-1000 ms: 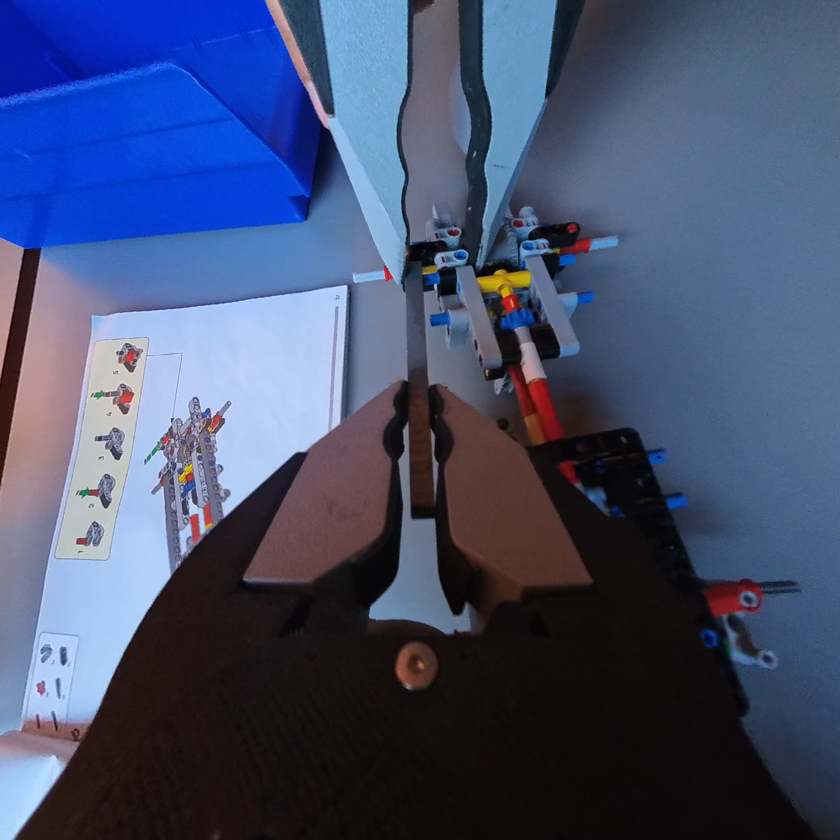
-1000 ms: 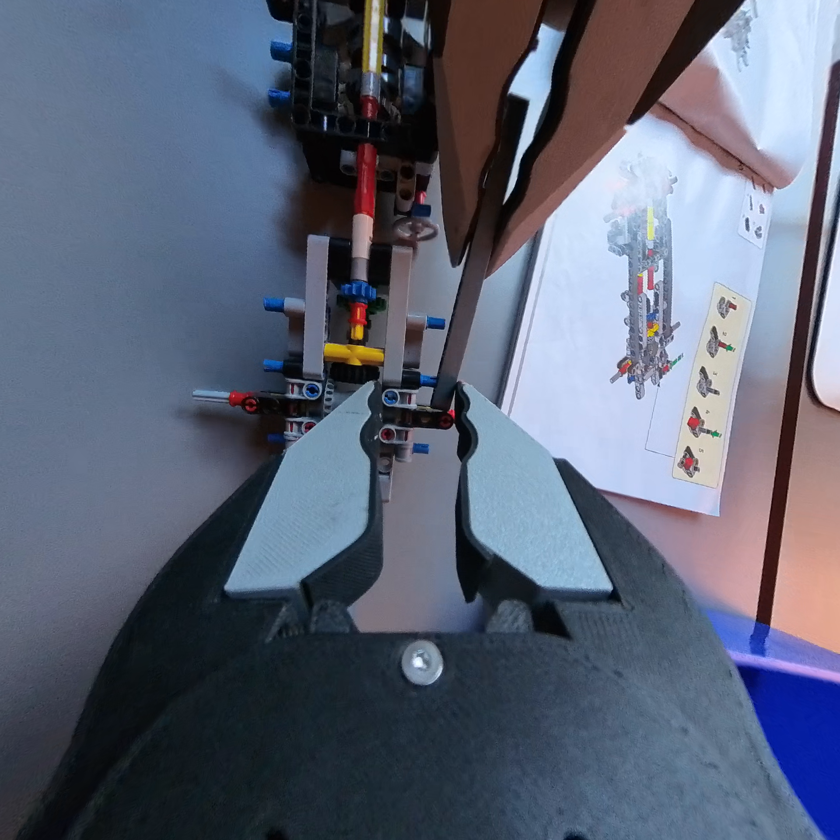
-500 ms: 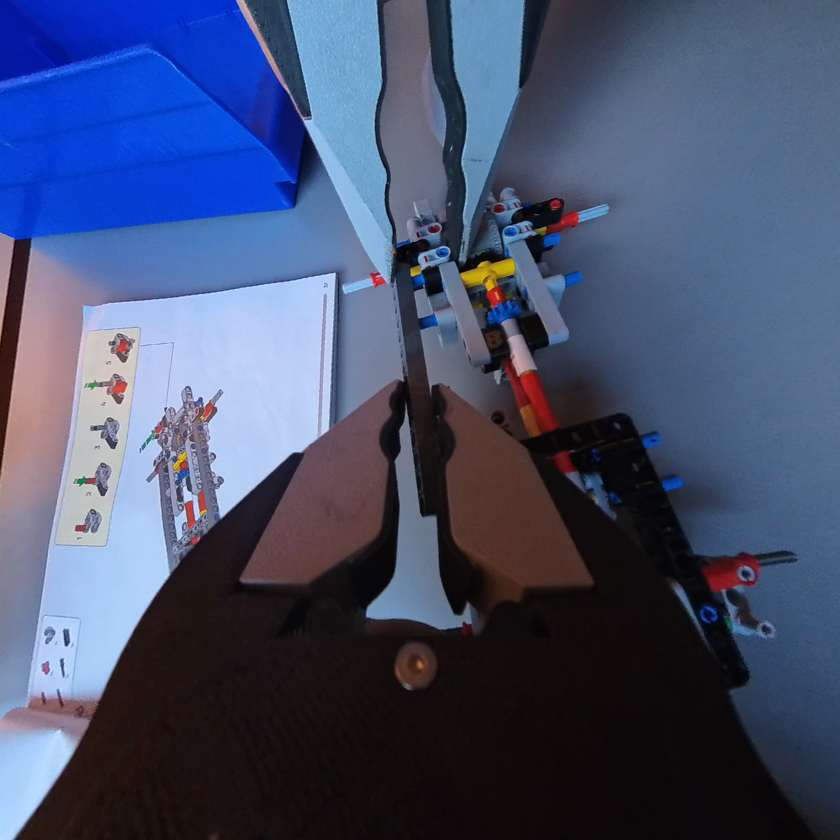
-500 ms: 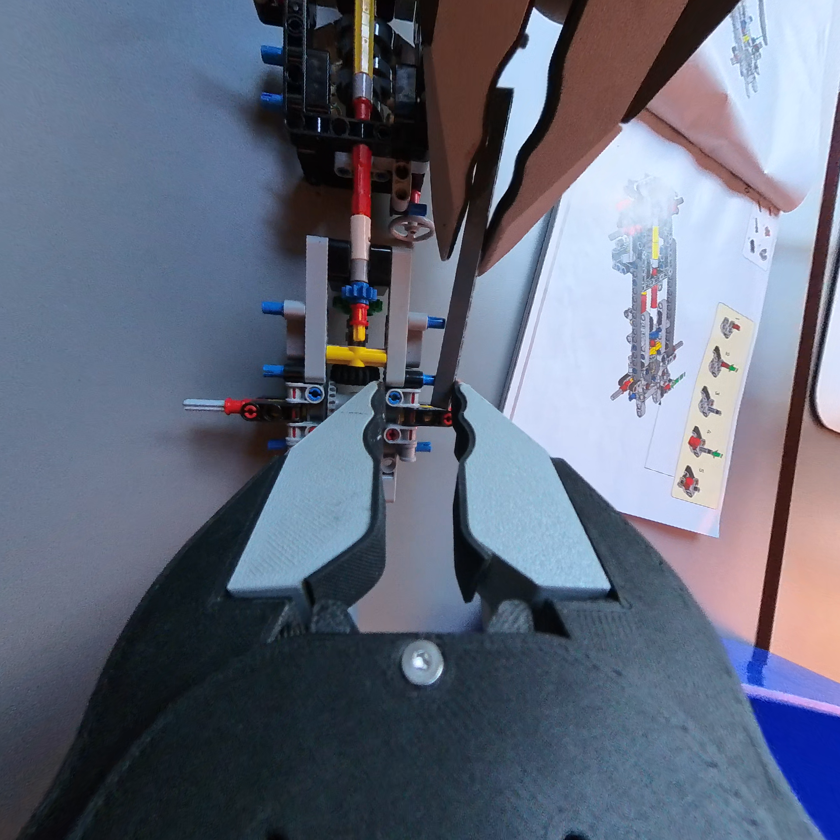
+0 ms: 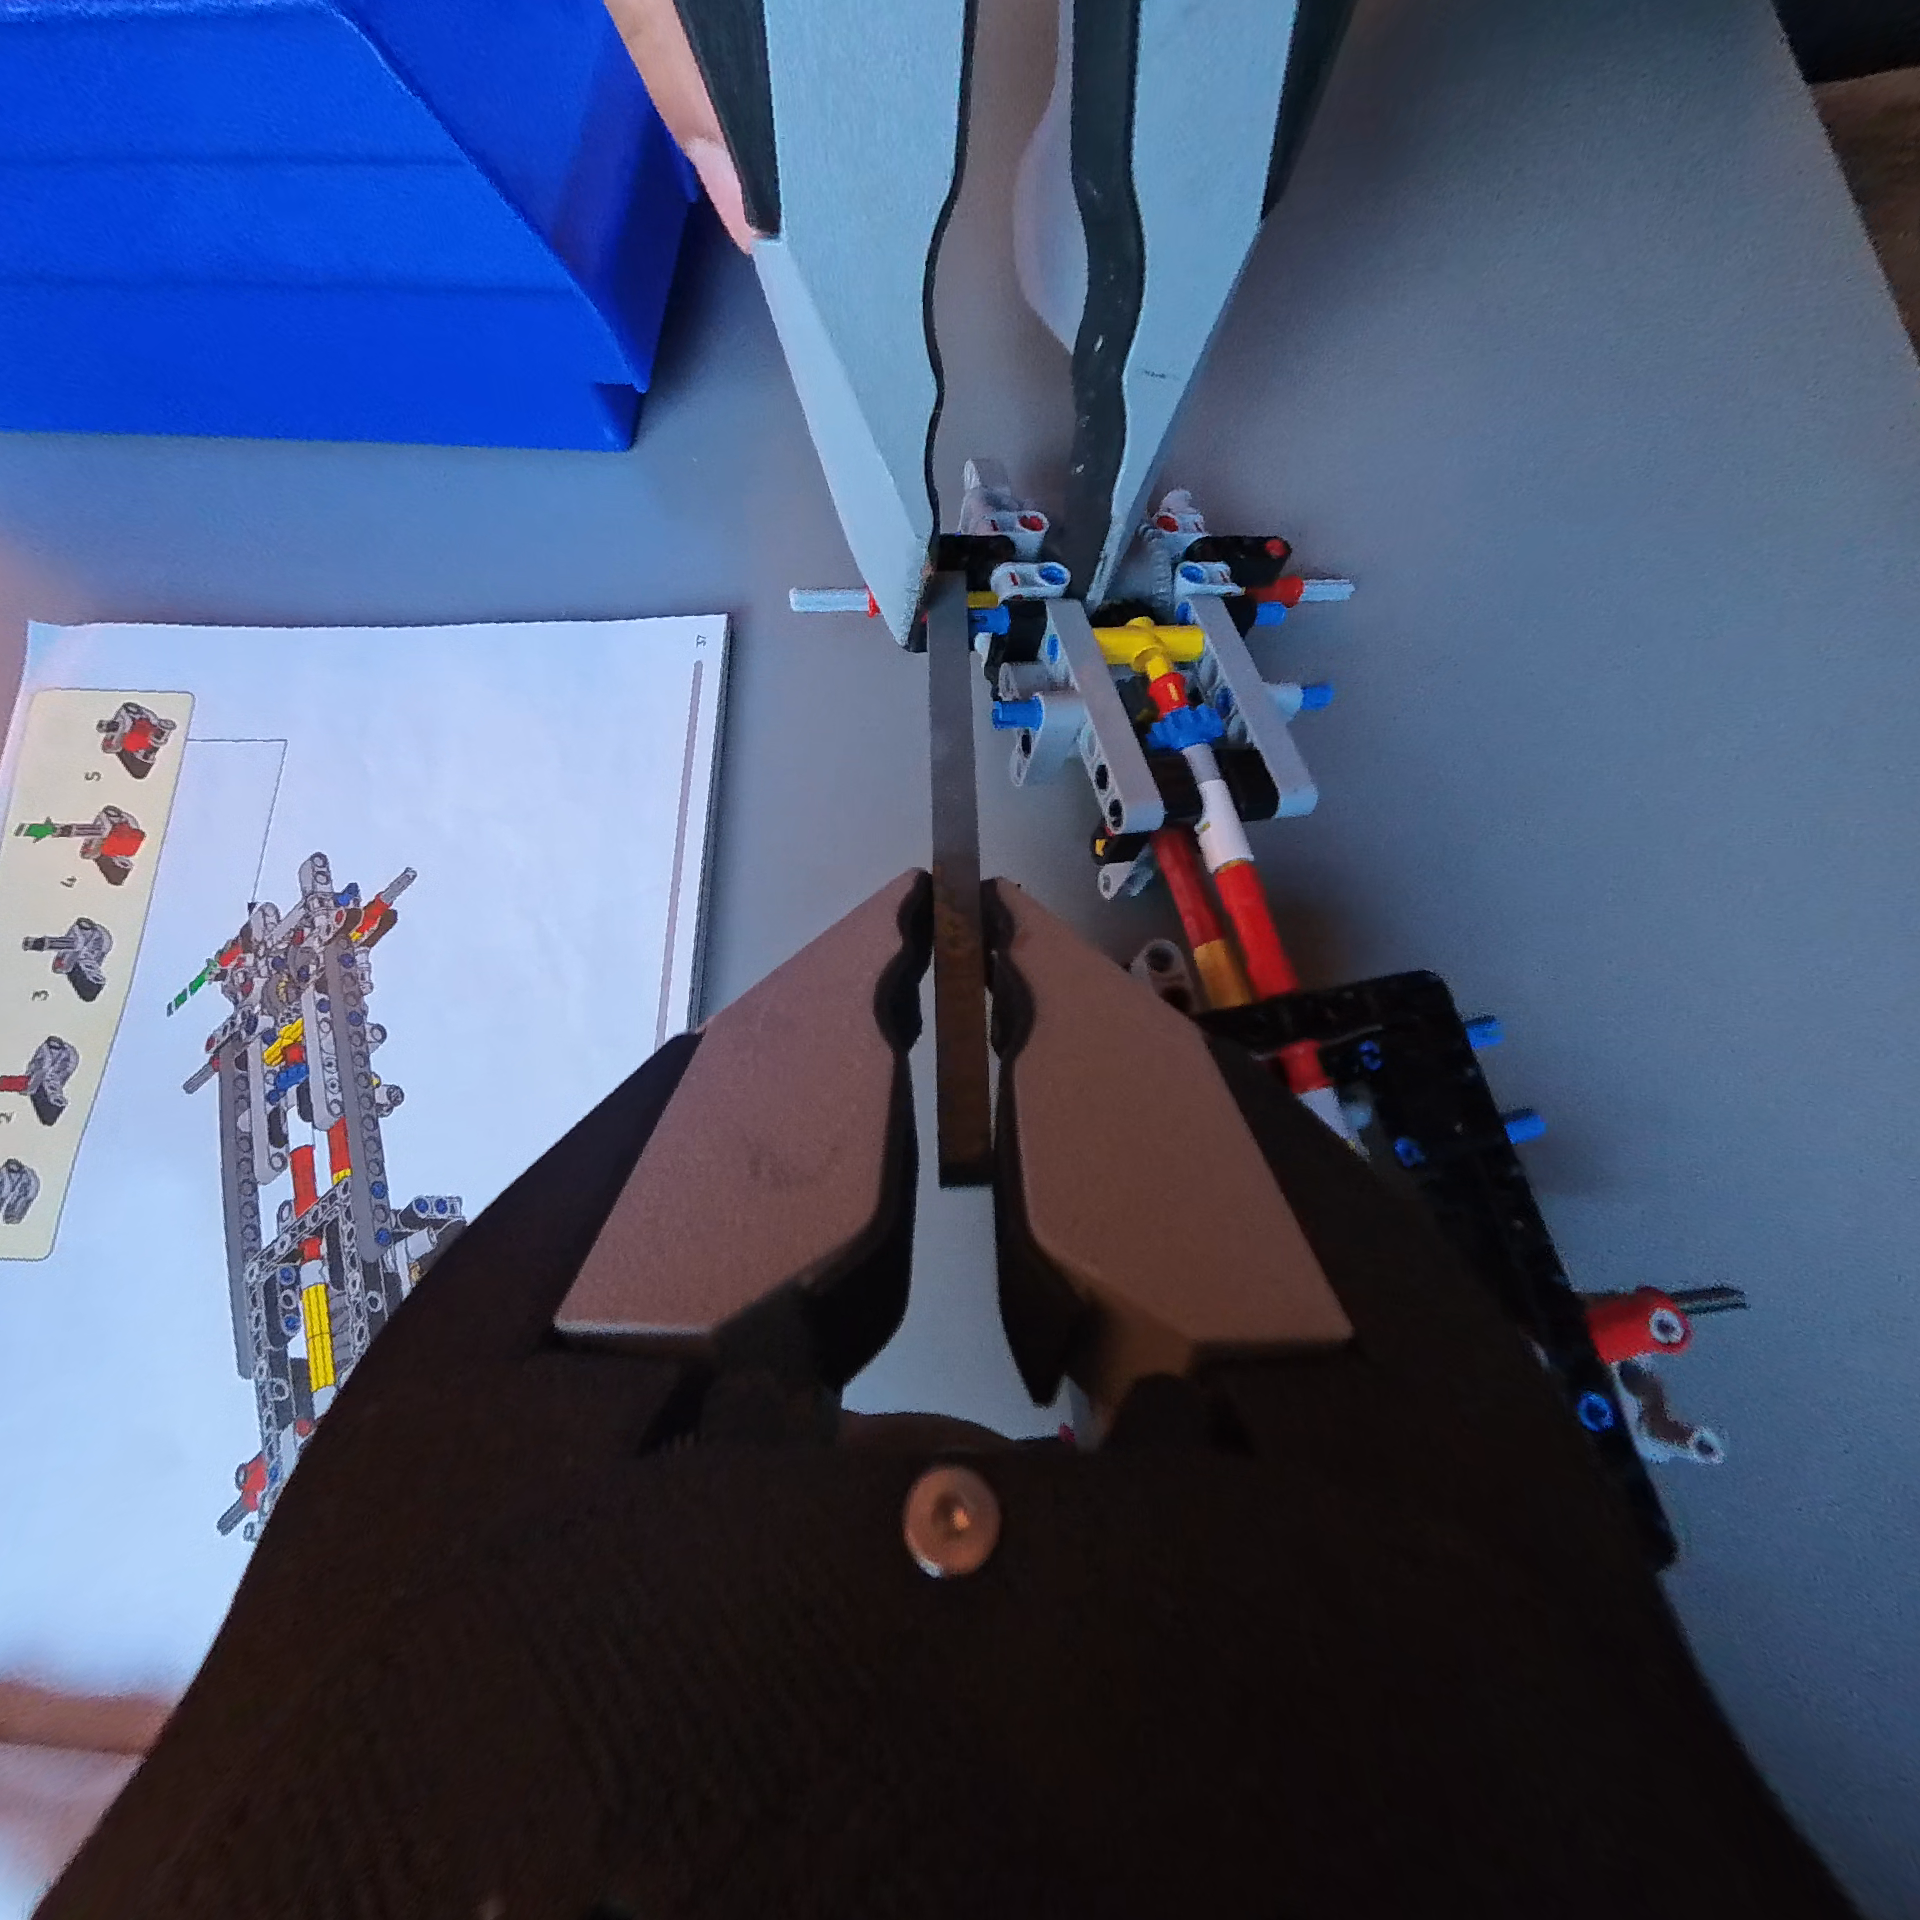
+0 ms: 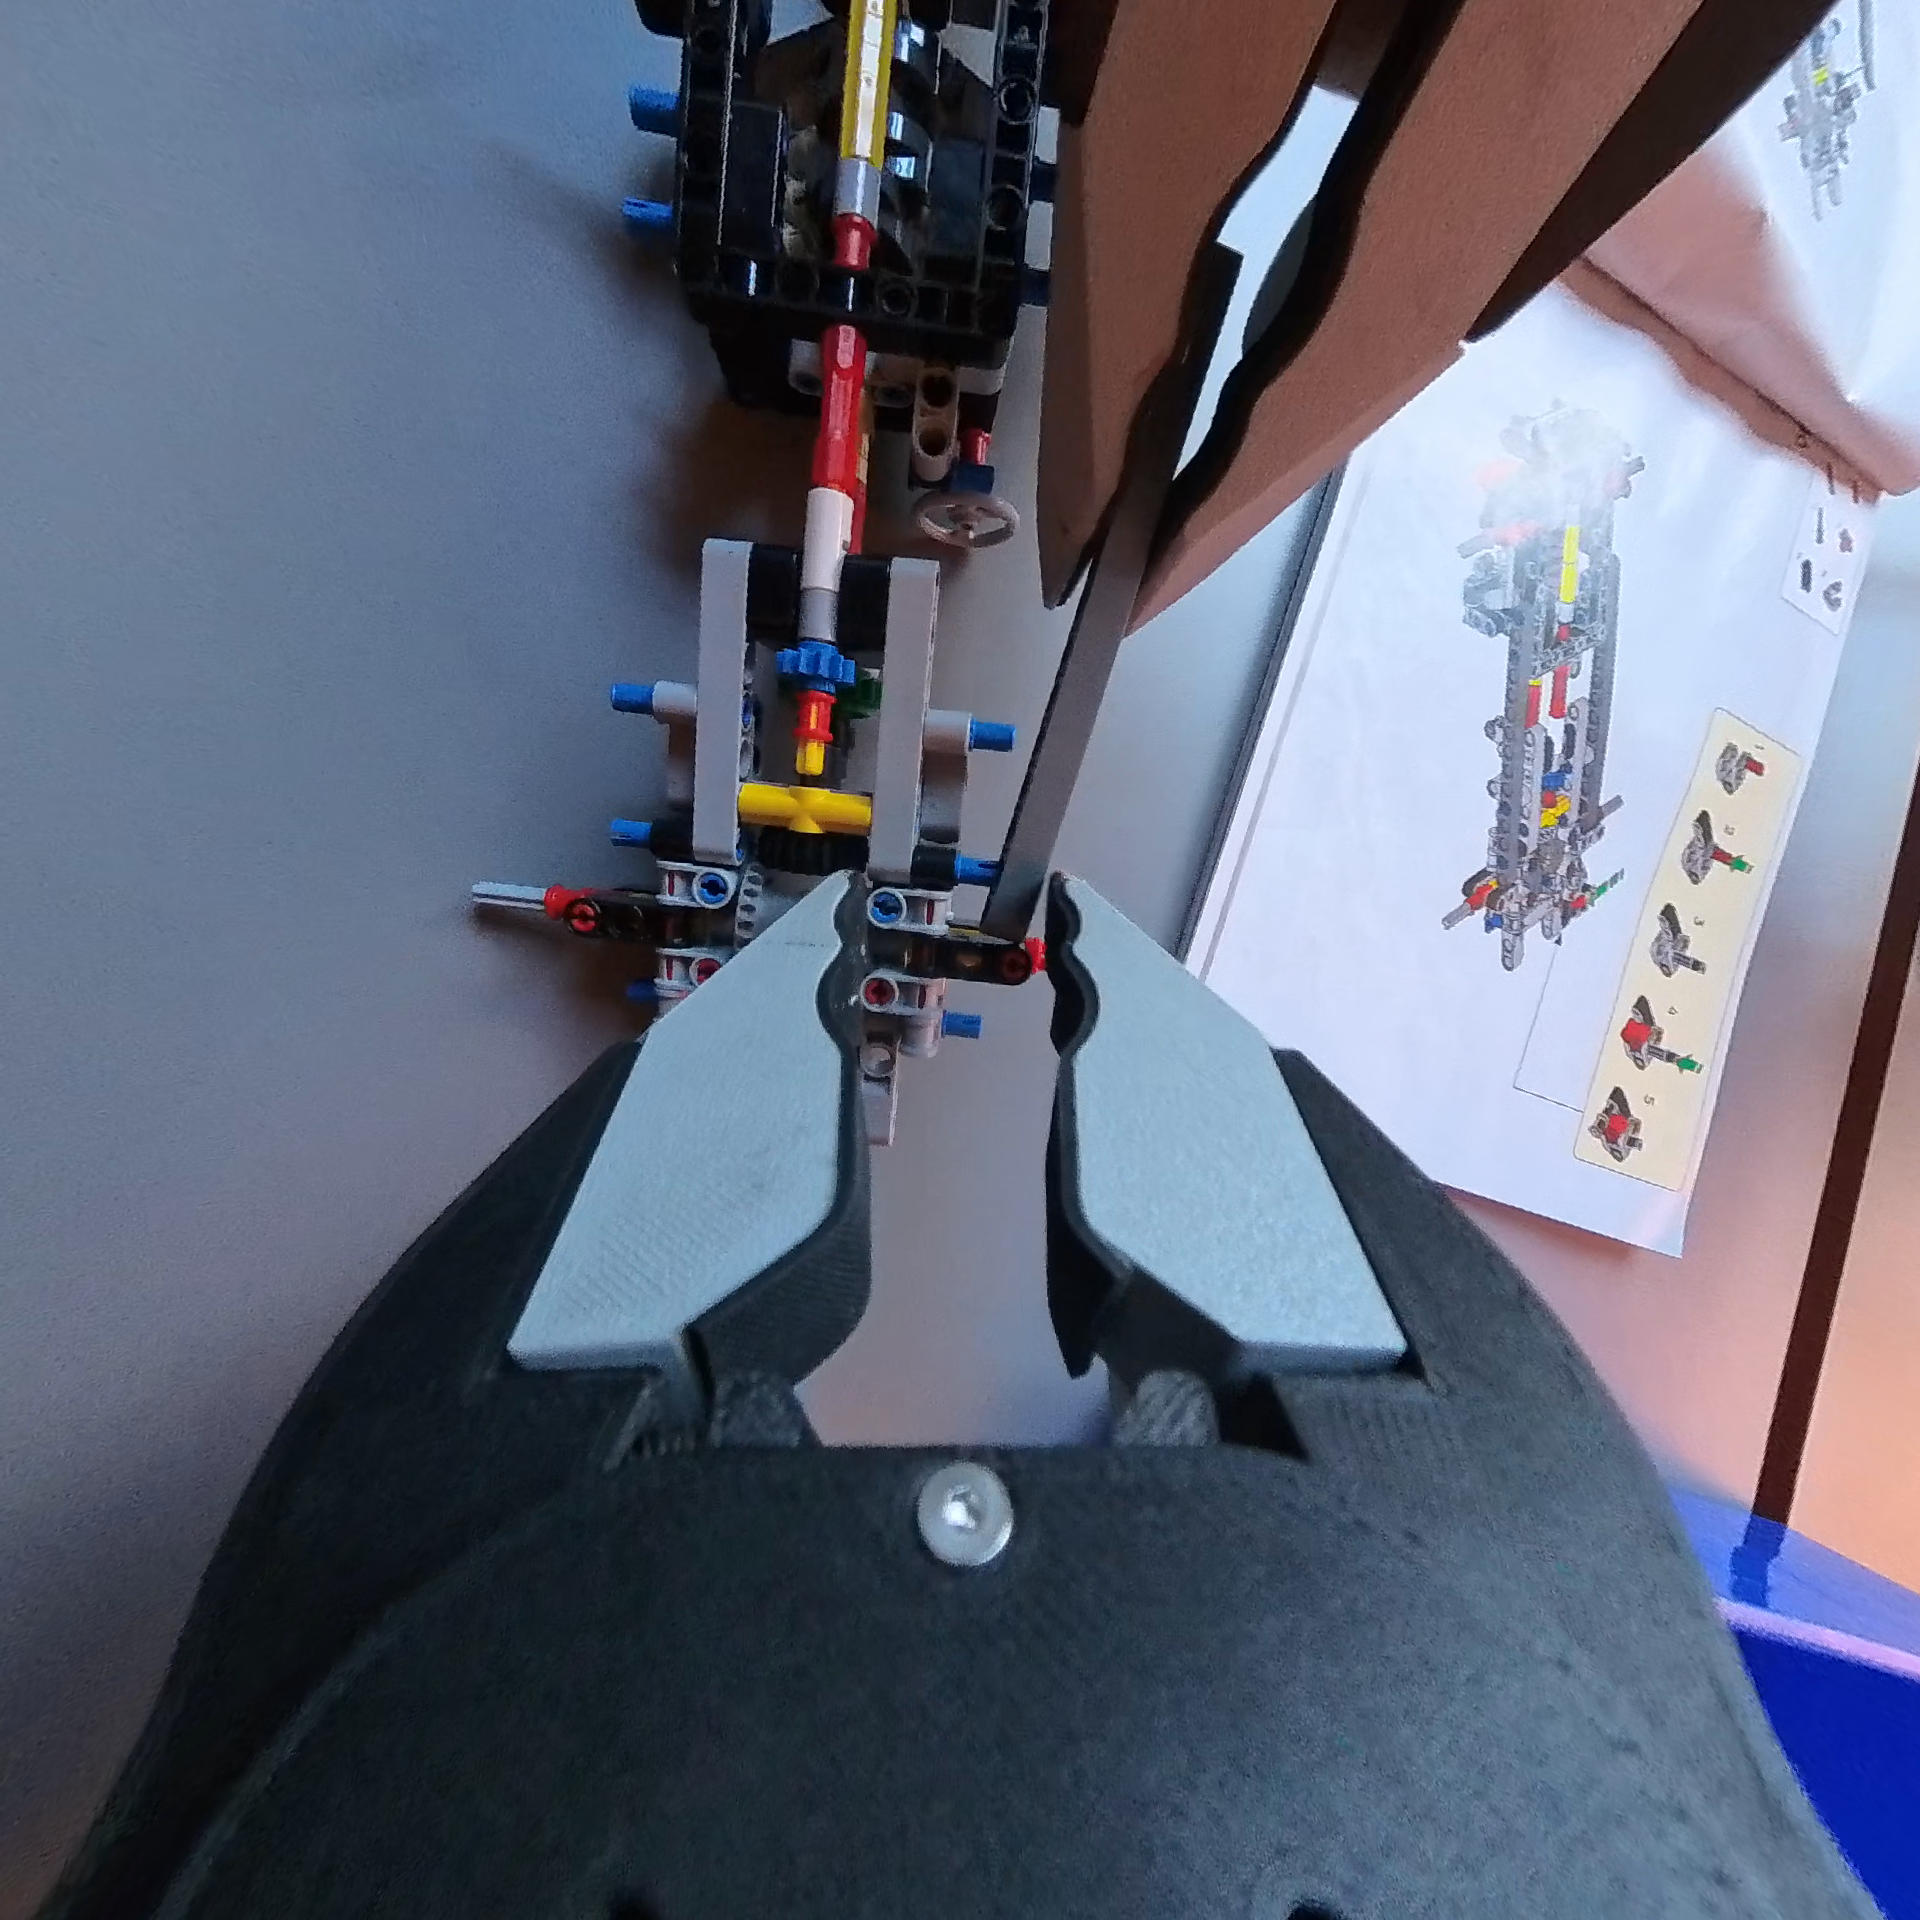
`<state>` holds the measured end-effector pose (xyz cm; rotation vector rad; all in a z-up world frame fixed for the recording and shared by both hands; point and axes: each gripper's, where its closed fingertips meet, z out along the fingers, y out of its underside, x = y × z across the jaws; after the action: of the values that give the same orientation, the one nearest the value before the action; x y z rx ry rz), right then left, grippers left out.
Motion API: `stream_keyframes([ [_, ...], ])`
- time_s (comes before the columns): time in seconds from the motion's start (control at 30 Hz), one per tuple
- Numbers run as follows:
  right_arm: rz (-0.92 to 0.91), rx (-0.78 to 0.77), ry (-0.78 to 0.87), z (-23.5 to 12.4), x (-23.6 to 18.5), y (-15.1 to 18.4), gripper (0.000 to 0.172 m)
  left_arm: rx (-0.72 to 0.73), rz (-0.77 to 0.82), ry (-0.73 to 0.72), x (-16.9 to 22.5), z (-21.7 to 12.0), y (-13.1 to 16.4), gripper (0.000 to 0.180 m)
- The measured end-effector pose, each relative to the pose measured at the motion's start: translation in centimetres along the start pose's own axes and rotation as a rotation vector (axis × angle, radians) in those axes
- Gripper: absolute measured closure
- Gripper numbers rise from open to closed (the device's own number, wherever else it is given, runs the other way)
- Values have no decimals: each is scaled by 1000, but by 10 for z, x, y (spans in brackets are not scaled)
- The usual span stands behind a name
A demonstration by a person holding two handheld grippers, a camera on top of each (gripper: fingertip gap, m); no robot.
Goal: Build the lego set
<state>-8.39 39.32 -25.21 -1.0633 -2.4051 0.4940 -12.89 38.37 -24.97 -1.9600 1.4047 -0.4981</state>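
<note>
My left gripper, with brown fingers, is shut on a long dark grey beam. The beam slants down to the front end of a brick-built chassis model on the grey table. My right gripper, with grey fingers, straddles that end of the model. Its left pad touches a grey connector, and a sliver of space shows between its right pad and a red pin tip. The beam's far end rests by a blue pin just ahead of the right pad. The left gripper also shows in the right wrist view.
The model's black frame lies to my left gripper's right. An open instruction booklet lies beside the model. A blue bin stands behind the booklet. A person's thumb shows on the right gripper. The grippers' ends are close to 6 cm from one another.
The right gripper's jaws closed a little on the model's end, then widened again. The left gripper kept hold of the beam, whose far end stayed at the model's side.
</note>
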Motion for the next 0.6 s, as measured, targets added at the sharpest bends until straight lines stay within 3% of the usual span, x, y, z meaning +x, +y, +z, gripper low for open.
stream_keyframes([
  [0.6,38,15,29,0,1,-4,139,-21,-45,-48,4,-2,3,174],
])
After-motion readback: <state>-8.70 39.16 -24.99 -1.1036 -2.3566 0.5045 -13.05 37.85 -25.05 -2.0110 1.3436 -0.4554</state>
